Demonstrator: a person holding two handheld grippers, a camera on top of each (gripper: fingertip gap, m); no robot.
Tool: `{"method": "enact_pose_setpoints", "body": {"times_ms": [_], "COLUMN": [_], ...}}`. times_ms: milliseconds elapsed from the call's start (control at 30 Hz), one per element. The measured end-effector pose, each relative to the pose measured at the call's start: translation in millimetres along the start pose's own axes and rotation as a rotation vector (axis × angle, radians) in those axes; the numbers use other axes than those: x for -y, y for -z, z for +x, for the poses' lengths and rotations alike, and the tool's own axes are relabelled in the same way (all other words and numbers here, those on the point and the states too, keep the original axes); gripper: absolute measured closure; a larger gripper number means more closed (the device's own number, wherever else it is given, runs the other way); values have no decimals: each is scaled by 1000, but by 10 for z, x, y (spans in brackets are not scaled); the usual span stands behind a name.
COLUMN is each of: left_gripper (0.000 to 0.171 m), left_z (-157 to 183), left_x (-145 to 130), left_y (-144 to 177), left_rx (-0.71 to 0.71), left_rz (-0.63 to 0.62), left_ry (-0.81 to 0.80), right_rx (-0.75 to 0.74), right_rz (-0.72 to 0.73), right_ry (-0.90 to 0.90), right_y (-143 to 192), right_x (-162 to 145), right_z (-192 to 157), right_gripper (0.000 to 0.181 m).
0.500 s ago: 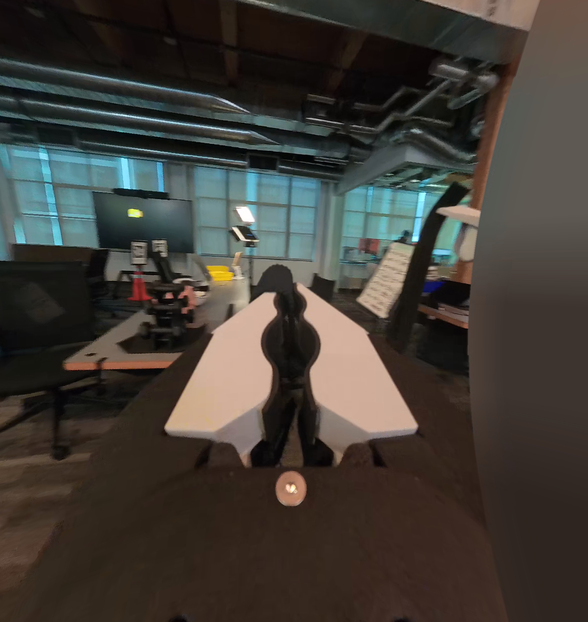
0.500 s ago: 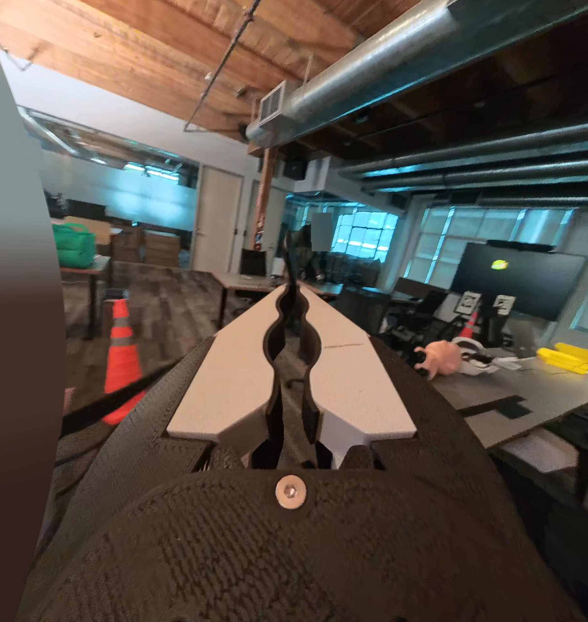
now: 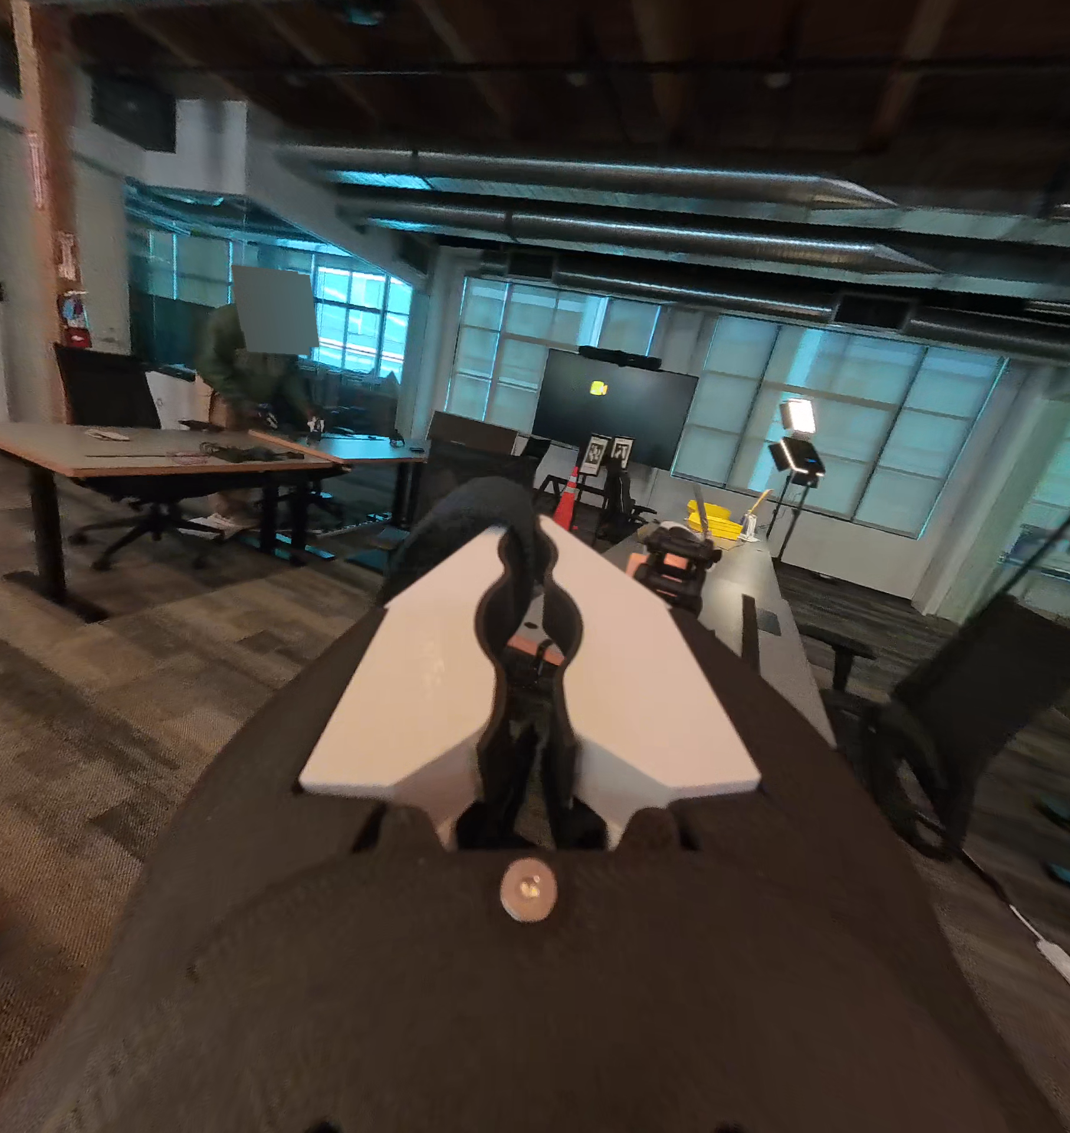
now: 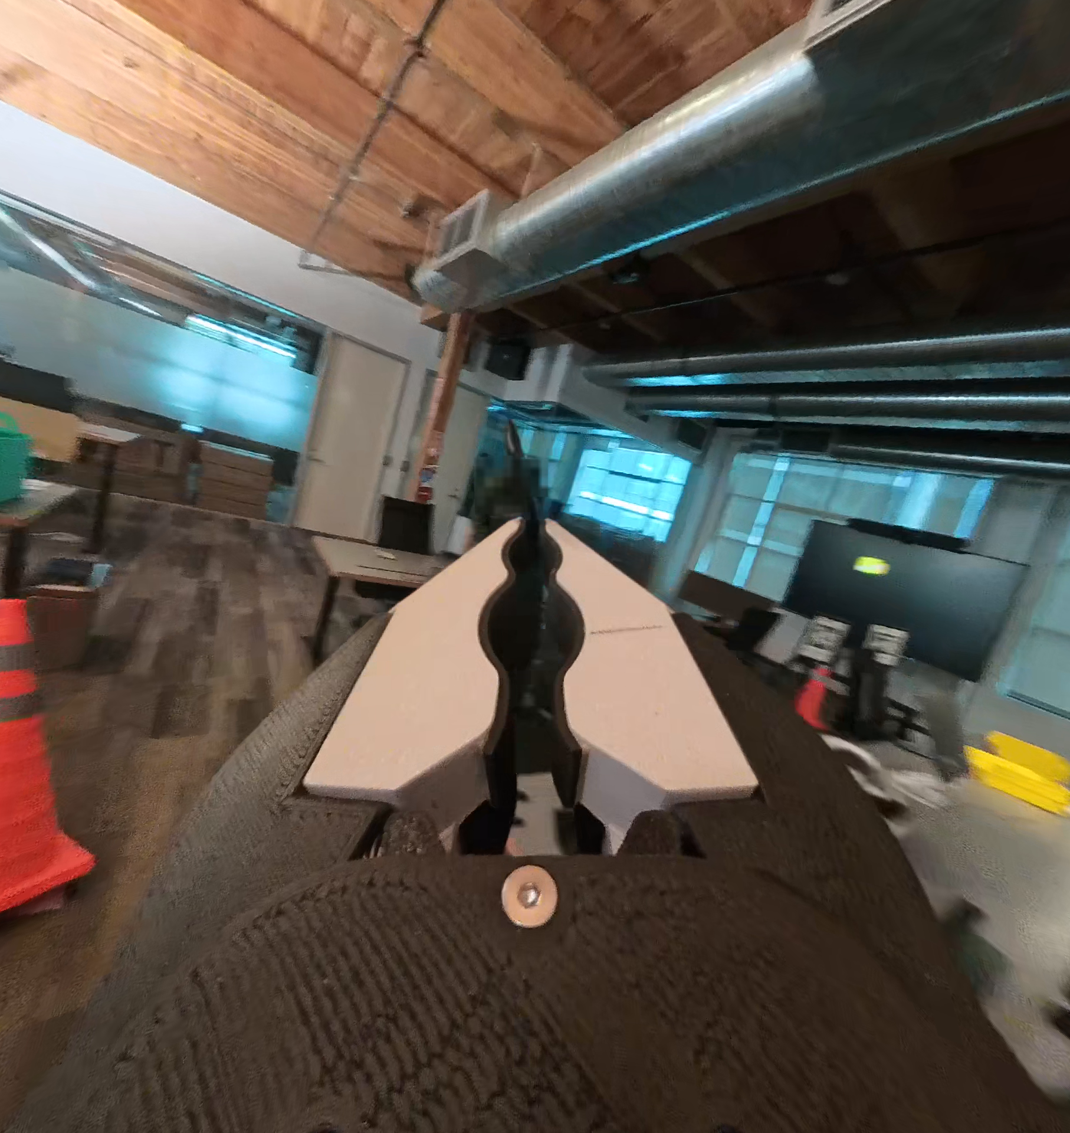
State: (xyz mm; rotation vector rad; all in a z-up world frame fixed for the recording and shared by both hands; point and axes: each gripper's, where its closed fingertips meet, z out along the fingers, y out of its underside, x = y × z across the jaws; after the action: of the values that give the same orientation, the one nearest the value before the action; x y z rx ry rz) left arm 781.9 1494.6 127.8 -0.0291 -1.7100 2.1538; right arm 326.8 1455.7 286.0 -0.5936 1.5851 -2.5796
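Note:
My left gripper (image 3: 523, 527) is shut, its white fingers (image 3: 416, 674) together in mid-air. A black, fuzzy strap-like thing (image 3: 459, 515) curls out from between its tips to the left, so it seems pinched there. It points over a long grey table (image 3: 741, 588). My right gripper (image 4: 535, 521) is shut too, held in the air. A thin black strip (image 4: 516, 450) sticks up from between its tips. Whether the two black pieces are one thing is hidden.
A black device (image 3: 679, 555) and yellow bins (image 3: 713, 515) sit on the grey table. A person (image 3: 244, 380) bends over desks at the left. An office chair (image 3: 974, 723) stands at the right. An orange cone (image 4: 8, 748) stands at my right gripper's left. The tips of one gripper are about 50 cm away from the tips of the other.
The left gripper has swung to the left, bringing the desks and the person into view; the wall screen has slid right. The right gripper has tilted up slightly. Both stay shut.

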Motion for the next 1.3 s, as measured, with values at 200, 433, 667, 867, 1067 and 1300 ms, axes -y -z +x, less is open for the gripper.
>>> {"method": "enact_pose_setpoints", "body": {"times_ms": [200,433,667,867,1067,1300], "left_gripper": [171,171,171,171,171,171], "left_z": [-803,-1697,-2879,-3602,-3513,-2601], "left_x": [-211,-492,-1005,-1465,-1850,-2444], "left_y": [-1320,-3149,-4611,-6347,-8203,-9937], "left_rx": [-10,-86,-157,-427,-762,-1073], "left_rz": [-41,-128,-191,-308,-405,-356], "left_ry": [-97,-72,-26,40,40,124], "right_rx": [197,129,-132,-452,-633,-798], "right_rz": [117,122,127,115,-70,-311], "right_ry": [-10,15,154,314,509,531], "right_y": [-1587,-3371,-4623,-5412,-6608,-7477], "right_x": [-392,-983,-1556,-1571,-1193,-1408], "right_z": [-185,7,282,650,1569,2941], "right_gripper": [181,181,181,181,181,181]}}
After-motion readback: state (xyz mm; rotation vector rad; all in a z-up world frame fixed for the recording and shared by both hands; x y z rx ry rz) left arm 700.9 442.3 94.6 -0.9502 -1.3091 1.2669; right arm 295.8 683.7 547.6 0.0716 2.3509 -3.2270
